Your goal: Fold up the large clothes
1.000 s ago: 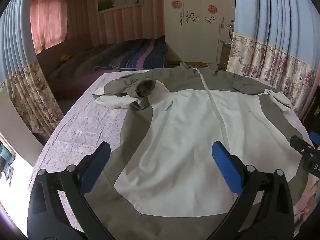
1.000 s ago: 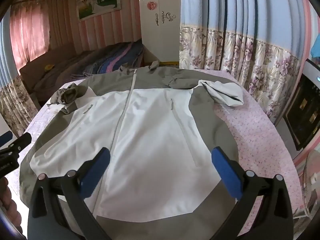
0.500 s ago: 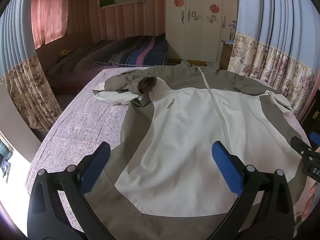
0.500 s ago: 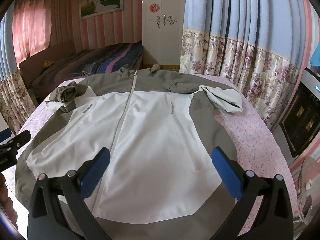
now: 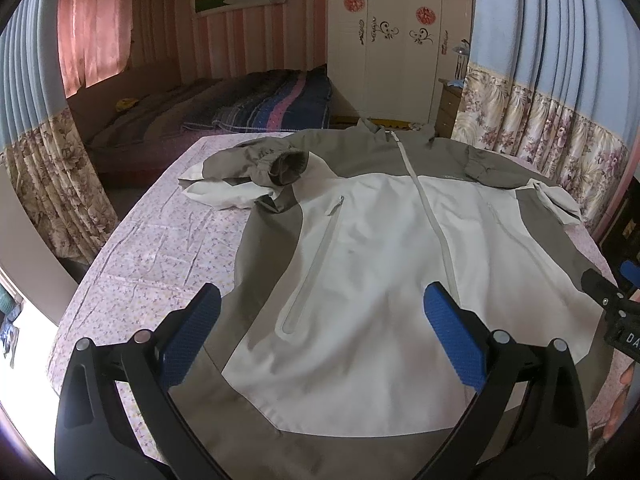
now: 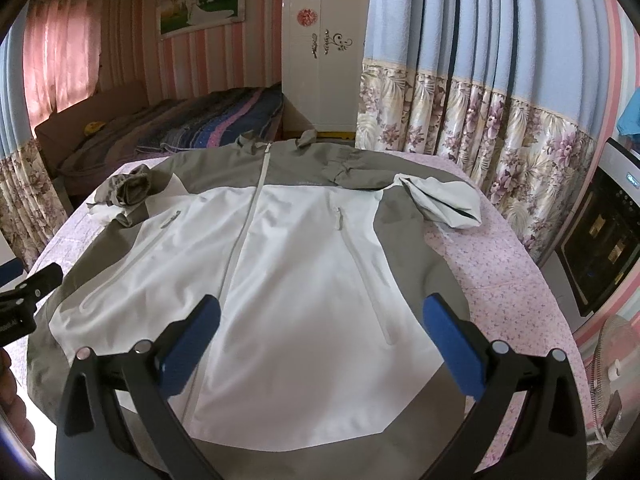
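A large white and olive-grey zip jacket lies flat, front up, on a table with a pink flowered cloth; it also shows in the right wrist view. Its left sleeve is bunched beside the shoulder, its right sleeve is folded over near the far right. My left gripper is open and empty above the jacket's lower left. My right gripper is open and empty above the lower hem. Each gripper shows at the other view's edge.
The pink table cloth shows bare on both sides of the jacket. A bed stands beyond the table, a white wardrobe behind it. Flowered curtains hang on the right, with a dark appliance and a fan.
Both grippers have drawn slightly up and back, so the jacket sits a little lower and farther in view. The jacket has not moved. Both stay open.
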Tool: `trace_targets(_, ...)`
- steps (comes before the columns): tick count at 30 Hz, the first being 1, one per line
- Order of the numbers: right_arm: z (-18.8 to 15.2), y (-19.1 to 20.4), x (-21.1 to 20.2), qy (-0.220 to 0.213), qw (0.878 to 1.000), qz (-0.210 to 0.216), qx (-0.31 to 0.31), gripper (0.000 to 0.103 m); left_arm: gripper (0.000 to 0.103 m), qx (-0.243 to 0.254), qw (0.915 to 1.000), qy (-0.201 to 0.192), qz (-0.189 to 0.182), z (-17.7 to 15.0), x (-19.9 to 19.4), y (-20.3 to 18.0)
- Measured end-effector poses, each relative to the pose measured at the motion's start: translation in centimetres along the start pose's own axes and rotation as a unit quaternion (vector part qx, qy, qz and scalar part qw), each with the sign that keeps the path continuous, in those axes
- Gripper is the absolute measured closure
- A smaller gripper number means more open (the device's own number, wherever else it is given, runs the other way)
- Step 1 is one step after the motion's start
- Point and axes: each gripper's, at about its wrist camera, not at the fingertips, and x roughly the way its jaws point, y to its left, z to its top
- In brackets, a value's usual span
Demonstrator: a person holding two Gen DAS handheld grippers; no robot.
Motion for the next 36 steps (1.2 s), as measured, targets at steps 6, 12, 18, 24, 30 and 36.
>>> trace_targets(6,0.1,-0.1,0.2,0.000,1.000,0.000,0.000,0.002,0.003,0.000,1.0000,0.000,0.002,0.0,0.1,0.1)
trace_targets(12,0.2,-0.2,0.4,0.003,1.000,-0.001,-0.001,0.002,0.003,-0.001,1.0000,0.001,0.002,0.1,0.2,0.2)
trace_targets(18,0.2,-0.2,0.5,0.003,1.000,-0.002,-0.002,0.002,0.003,0.000,1.0000,0.005,0.001,0.2,0.6,0.4)
trace_targets(24,0.2,-0.4,0.7,0.004,1.000,-0.006,-0.001,0.002,0.003,0.005,1.0000,0.005,0.002,0.2,0.7,0.4)
trace_targets(30,0.2,-0.6,0.9,0.003,1.000,-0.007,-0.003,0.002,0.003,0.005,1.0000,0.005,0.002,0.3,0.7,0.3)
trace_targets(36,0.3,-0.5,1.1,0.005,1.000,-0.008,-0.005,0.002,0.003,0.008,0.9999,0.009,0.003,0.4,1.1,0.2)
